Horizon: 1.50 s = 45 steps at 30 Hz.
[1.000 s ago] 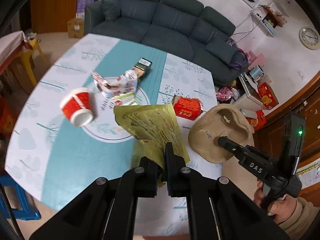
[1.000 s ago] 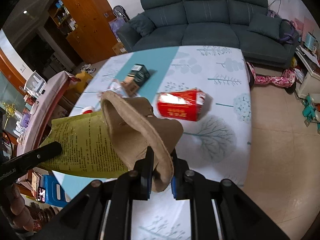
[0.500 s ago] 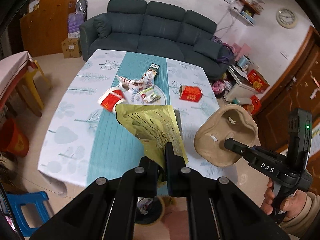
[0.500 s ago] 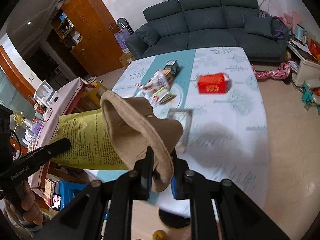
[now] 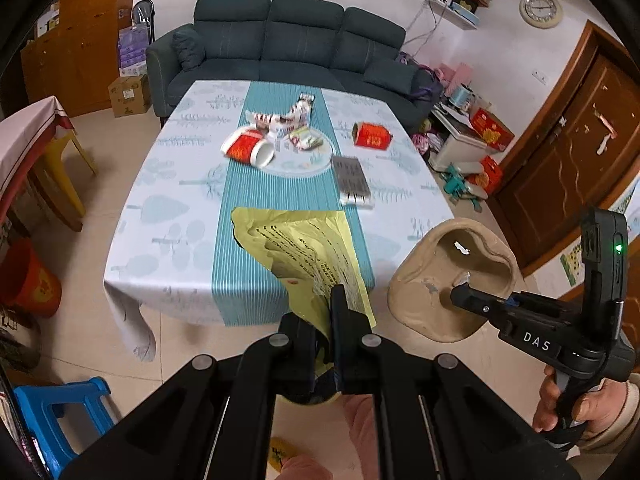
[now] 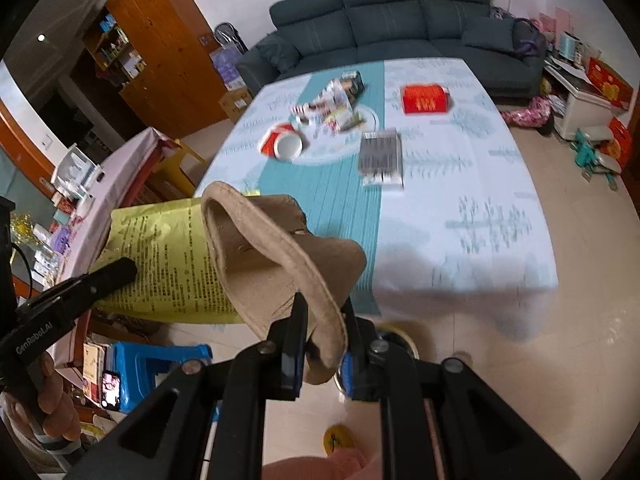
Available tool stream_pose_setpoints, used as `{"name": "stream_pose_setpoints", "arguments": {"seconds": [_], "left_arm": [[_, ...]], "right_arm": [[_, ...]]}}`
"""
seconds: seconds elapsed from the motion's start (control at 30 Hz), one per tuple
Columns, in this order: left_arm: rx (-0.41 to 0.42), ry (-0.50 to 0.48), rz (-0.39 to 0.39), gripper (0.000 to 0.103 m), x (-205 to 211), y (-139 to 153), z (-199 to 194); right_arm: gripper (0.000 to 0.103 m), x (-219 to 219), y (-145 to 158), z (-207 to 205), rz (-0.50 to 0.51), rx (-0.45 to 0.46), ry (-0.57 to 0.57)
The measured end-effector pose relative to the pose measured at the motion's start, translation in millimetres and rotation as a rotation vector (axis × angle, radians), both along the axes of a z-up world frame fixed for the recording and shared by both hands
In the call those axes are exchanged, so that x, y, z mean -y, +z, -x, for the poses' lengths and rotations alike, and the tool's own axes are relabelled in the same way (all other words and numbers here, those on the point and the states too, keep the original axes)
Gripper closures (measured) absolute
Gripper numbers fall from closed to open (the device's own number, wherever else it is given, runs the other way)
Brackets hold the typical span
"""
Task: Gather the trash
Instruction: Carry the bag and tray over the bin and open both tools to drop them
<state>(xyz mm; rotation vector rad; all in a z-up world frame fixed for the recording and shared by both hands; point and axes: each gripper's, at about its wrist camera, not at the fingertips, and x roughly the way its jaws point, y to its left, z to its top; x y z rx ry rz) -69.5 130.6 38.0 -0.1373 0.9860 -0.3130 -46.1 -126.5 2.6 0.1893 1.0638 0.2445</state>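
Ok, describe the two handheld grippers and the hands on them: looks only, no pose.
Both are matte black, with flat linkage bars and silver pivot bolts. The right gripper carries white "DAS" lettering and a green light on its upright block; blue pads line its fingers. The left gripper reads "GenRobot.AI". Bare hands; a beige cuff shows at the right hand.

one red cup (image 5: 248, 147), one red box (image 5: 371, 135), one yellow paper (image 5: 304, 256), one pulp tray (image 5: 448, 280); two hand-held grippers (image 5: 325, 320) (image 6: 324, 320)

The table (image 5: 168, 216) carries a tipped red paper cup (image 5: 248, 148), crumpled wrappers (image 5: 286, 120), a red box (image 5: 371, 135) and a dark flat packet (image 5: 352, 180).
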Motion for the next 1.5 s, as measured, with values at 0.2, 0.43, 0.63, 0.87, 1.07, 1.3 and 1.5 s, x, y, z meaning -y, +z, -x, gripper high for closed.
{"name": "stream_pose_setpoints", "arguments": {"seconds": [0.2,0.43,0.63,0.87,1.07,1.3,1.5], "left_arm": [[-0.041,-0.005,0.002,0.099,3.2,-25.7,20.9],[-0.122,0.050,-0.001,0.099,14.2,-64.4,23.9],[-0.200,0.118,0.004,0.099,24.5,-132.0,22.9],[-0.300,0.144,-0.006,0.099,31.9,-237.4,10.2],[-0.337,0.129,-0.051,0.098,47.4,-330.9,-9.4],[-0.368,0.107,-0.122,0.098,71.5,-423.9,-26.2],[-0.394,0.089,-0.152,0.095,88.5,-472.0,-34.5]], "right_arm": [[0.089,-2.7,-16.0,26.0,0.077,-0.061,0.002],[0.089,5.8,-54.3,35.6,0.123,-0.162,0.030],[0.089,9.7,-120.7,38.6,0.127,-0.269,0.035],[0.089,12.4,-231.3,35.7,0.165,-0.355,-0.032],[0.089,18.5,-323.2,23.9,0.156,-0.393,-0.100],[0.089,27.7,-417.3,8.8,0.170,-0.420,-0.168],[0.089,32.8,-466.5,-4.0,0.177,-0.446,-0.195]]}}
